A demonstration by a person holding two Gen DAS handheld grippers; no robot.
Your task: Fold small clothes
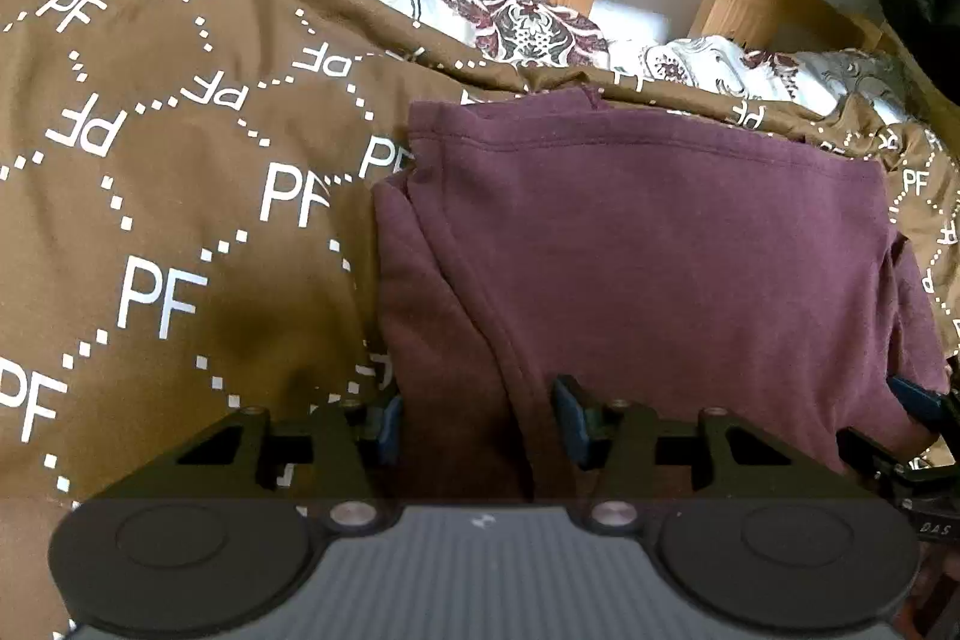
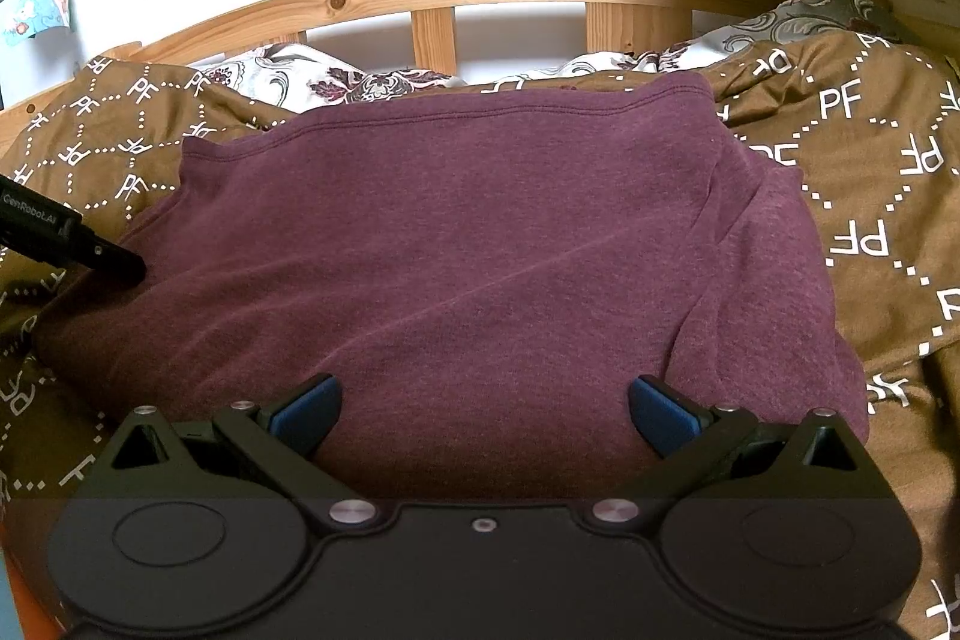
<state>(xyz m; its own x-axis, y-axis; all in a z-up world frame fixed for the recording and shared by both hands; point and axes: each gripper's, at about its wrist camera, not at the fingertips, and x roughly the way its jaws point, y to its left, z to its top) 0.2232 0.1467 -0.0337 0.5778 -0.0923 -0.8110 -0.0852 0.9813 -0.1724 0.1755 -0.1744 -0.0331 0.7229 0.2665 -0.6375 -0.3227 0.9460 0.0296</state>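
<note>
Left tongs (image 1: 477, 415) parted over maroon shirt (image 1: 648, 244), right tongs (image 2: 483, 412) wide open

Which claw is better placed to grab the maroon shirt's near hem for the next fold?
Probably left. The left claw already straddles a ridge at the maroon shirt near edge, over its left side. The right claw hangs wide open over flat cloth, gripping nothing.

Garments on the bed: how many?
1. A maroon shirt, partly folded, lies on the brown PF-print cover, in front of both open grippers. Others could be hidden underneath or outside the views.
</note>
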